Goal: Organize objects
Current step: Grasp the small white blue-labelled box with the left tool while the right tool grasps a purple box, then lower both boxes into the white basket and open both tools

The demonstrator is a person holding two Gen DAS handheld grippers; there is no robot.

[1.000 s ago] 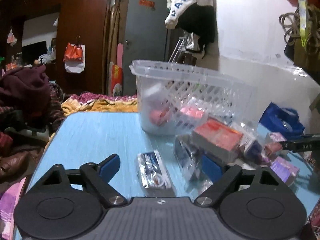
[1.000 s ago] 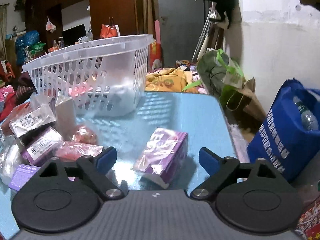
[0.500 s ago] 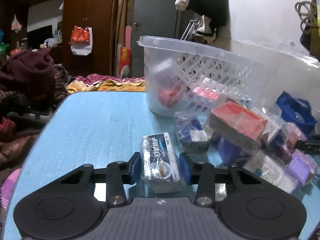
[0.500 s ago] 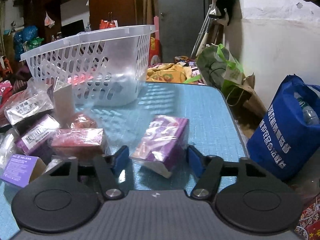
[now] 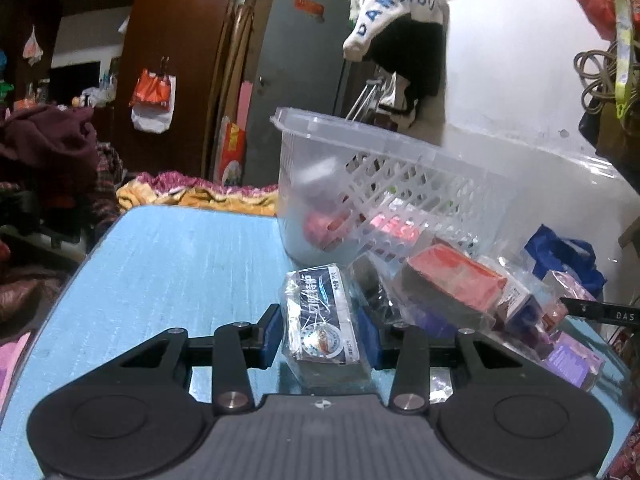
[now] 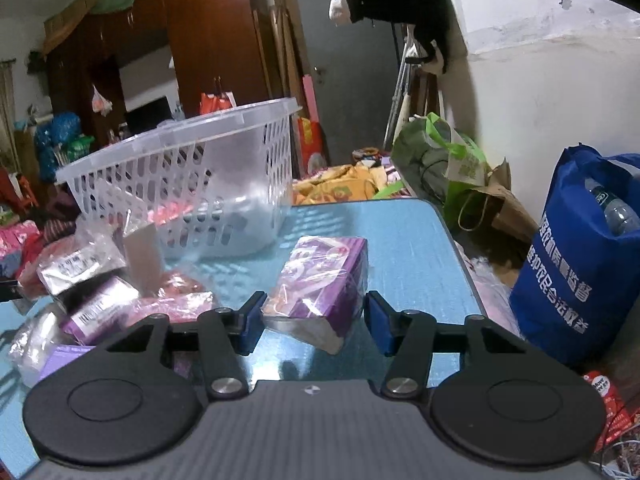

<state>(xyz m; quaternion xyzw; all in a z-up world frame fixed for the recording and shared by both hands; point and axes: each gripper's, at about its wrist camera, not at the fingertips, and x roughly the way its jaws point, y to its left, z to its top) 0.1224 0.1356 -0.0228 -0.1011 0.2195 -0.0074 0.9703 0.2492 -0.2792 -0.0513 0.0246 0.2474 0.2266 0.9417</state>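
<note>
My left gripper [image 5: 322, 334] is shut on a blue and white wrapped box [image 5: 322, 320] and holds it tilted above the blue table [image 5: 168, 264]. My right gripper [image 6: 314, 322] is shut on a purple wrapped box [image 6: 320, 280], lifted off the table [image 6: 408, 248]. A clear plastic basket [image 5: 384, 188] with pink packets inside stands behind; it also shows in the right wrist view [image 6: 180, 196].
A pile of wrapped boxes lies beside the basket, including a red box [image 5: 452, 280] and purple boxes [image 6: 100, 308]. A blue bag [image 6: 584, 264] stands off the table's right edge. Clothes and bedding lie beyond the far edge.
Both grippers closed from wide open onto their boxes. Both boxes have since risen off the table and tilted.
</note>
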